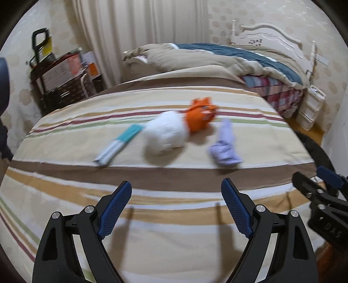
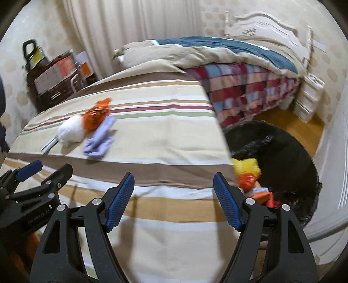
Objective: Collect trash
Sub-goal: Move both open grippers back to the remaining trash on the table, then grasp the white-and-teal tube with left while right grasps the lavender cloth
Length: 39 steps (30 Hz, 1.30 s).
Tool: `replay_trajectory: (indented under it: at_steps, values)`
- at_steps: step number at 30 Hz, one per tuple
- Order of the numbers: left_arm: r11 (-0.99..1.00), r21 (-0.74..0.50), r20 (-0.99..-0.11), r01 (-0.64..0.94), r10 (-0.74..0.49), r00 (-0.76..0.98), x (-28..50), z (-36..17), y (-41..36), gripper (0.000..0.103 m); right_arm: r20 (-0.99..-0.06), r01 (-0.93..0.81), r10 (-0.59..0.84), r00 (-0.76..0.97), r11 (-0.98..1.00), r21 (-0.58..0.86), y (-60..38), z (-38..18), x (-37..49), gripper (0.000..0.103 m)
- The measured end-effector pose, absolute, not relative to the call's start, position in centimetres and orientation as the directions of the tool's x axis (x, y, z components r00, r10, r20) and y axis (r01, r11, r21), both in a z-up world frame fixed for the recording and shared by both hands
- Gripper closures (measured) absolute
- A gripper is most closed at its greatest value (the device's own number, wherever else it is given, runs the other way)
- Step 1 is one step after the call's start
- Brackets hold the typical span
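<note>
Both the left gripper (image 1: pixel 176 191) and the right gripper (image 2: pixel 173 182) hover spread and empty over the striped cloth (image 1: pixel 152 239). The white wad (image 1: pixel 164 132), orange wrapper (image 1: pixel 200 115) and lilac wrapper (image 1: pixel 224 150) lie at twelve o'clock, and the black bin (image 2: pixel 282 152) stands at three.

Bedroom with pale patterned wallpaper (image 1: pixel 219 19) and long cream curtains (image 1: pixel 139 32). Striped cover (image 1: pixel 152 206) in front; behind it a bed with white carved headboard (image 1: pixel 269 34), beige-and-teal duvet (image 1: pixel 217 56), checked blanket (image 2: pixel 243 89). Wooden floor (image 2: pixel 282 122), white drawer unit (image 1: pixel 311 106), dark cluttered shelf (image 1: pixel 63 85) left.

Striped beige cloth (image 1: pixel 174 196); orange wrapper (image 1: pixel 201 114); white wad (image 1: pixel 165 135); lilac packet (image 1: pixel 225 148); black bin bag (image 2: pixel 282 152).
</note>
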State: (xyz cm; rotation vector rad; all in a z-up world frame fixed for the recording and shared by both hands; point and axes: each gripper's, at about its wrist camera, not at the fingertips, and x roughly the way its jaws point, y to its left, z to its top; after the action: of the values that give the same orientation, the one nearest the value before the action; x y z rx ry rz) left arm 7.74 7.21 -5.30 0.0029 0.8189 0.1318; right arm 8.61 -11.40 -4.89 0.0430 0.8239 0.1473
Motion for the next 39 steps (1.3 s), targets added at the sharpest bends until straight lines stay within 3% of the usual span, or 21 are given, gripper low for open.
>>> replay_trajectory:
  at_steps: [9,31,37,39]
  values:
    - [0.98,0.03,-0.754,-0.199,0.152,0.639,8.5,-5.7,13.1,0.019,-0.756,-0.193,0.173,0.632,0.979,0.063,-6.6,-5.4,9.2,0.028]
    - [0.987,0.016,-0.803,-0.161,0.109,0.586,13.4,-6.6,17.4,0.021,-0.785,-0.223,0.182,0.592,0.973,0.057,-0.3,-6.0,14.0,0.028]
    - [0.99,0.018,-0.8,-0.14,0.098,0.591,14.0,-6.5,17.7,0.025,-0.787,-0.204,0.17,0.593,0.977,0.057,-0.3,-6.1,15.2,0.028]
    - [0.991,0.02,-0.797,-0.13,0.095,0.597,14.2,-6.4,17.7,0.031,-0.787,-0.2,0.168,0.593,0.978,0.058,-0.3,-6.1,15.5,0.028]
